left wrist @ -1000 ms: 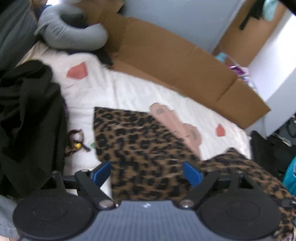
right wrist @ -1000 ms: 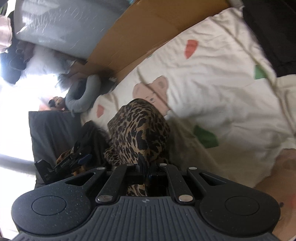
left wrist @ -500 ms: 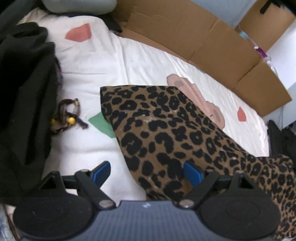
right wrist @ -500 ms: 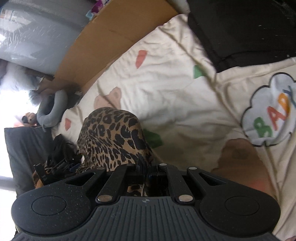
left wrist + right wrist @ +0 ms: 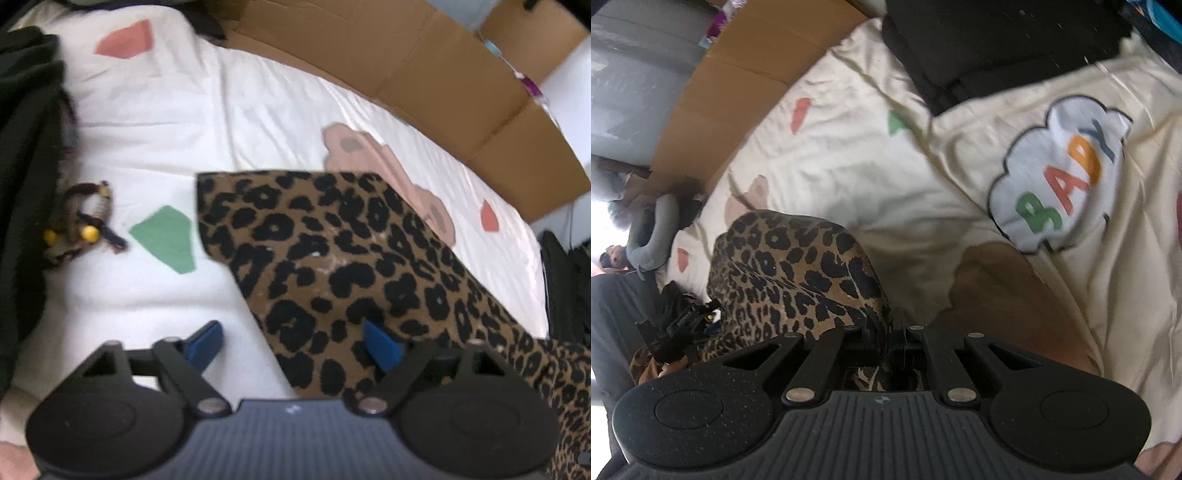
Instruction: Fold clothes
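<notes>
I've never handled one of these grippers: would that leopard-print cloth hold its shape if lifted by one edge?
Probably not. The leopard-print cloth drapes and bunches where the right gripper pinches it, so it looks floppy. It seems light: one pinch holds it up. It would likely sag and slide across the blanket.

A cream bedsheet (image 5: 207, 122) printed with pink, green and bear shapes fills the middle of the left wrist view; in the right wrist view it carries a cloud patch reading "BABY" (image 5: 1060, 181) at right. Flattened brown cardboard (image 5: 399, 55) runs along the sheet's far edge, from top centre to the right side of the frame, and shows again at upper left in the right wrist view. Beyond it there, a grey wall (image 5: 631, 62) fills the upper left corner. Bright, washed-out light comes from the left edge of that view, where a grey U-shaped pillow (image 5: 653, 236) lies. A dark cushion (image 5: 990, 48) sits at the top right
</notes>
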A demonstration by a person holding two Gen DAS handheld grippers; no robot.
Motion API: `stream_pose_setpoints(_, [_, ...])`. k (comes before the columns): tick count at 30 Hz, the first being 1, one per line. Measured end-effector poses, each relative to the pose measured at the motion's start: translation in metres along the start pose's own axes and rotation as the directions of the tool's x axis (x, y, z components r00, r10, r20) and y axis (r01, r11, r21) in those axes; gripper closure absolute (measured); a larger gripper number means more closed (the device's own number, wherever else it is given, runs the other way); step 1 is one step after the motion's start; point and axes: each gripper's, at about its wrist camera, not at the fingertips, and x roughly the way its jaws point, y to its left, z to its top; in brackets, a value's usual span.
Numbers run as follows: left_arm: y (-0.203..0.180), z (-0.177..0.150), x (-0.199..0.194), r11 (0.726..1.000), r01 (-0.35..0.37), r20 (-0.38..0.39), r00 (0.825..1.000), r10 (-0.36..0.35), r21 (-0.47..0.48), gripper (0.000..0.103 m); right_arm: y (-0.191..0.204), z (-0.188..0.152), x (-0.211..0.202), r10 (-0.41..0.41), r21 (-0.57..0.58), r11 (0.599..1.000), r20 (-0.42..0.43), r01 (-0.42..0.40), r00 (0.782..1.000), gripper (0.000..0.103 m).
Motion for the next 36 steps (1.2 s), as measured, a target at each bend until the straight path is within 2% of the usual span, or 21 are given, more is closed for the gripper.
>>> stream_pose_setpoints(1, [-0.002,-0.001,0.002,1.0,0.015,-0.01,1.0,-0.015,0.005,0.041,-0.002,-0.001,0.002,-0.003,0.005,1.0,-0.002,0.003,1.0,0.102])
stream_pose_setpoints(3, [-0.009,-0.001,0.002,0.999,0.039,-0.023,0.999,-0.038,0.017,0.07,-0.006,-0.003,0.005,-0.007,0.014,1.0,-0.005,0.007,1.0,0.102])
stream_pose_setpoints(5, [-0.016,0.0,-0.003,0.998,0.061,-0.016,0.998,-0.06,0.028,0.095,-0.007,-0.004,0.006,-0.006,0.017,1.0,-0.007,0.006,1.0,0.102])
stream_pose_setpoints(10, [-0.018,0.001,-0.036,0.997,0.053,0.056,0.997,-0.055,0.051,0.099,-0.007,-0.004,0.003,0.014,0.024,1.0,0.001,-0.014,1.0,0.102])
stream_pose_setpoints(17, [-0.003,-0.003,-0.103,0.999,0.049,0.13,0.99,-0.051,0.023,0.1,0.01,0.002,-0.007,0.065,-0.002,0.998,0.021,-0.065,0.998,0.102])
stream_pose_setpoints(27, [0.006,-0.005,-0.197,1.0,0.001,0.216,0.976,-0.002,0.005,0.101,0.06,0.005,-0.019,0.111,-0.145,0.984,0.011,-0.108,0.994,0.102])
stream_pose_setpoints(32, [0.01,-0.02,-0.234,1.0,-0.009,0.247,0.969,0.013,-0.016,0.101,0.081,0.007,-0.029,0.132,-0.209,0.969,0.001,-0.129,0.991,0.102])
stream_pose_setpoints(36, [0.016,-0.048,-0.256,0.999,-0.022,0.243,0.97,0.03,-0.038,0.101,0.09,0.007,-0.037,0.14,-0.258,0.956,-0.01,-0.138,0.99,0.102])
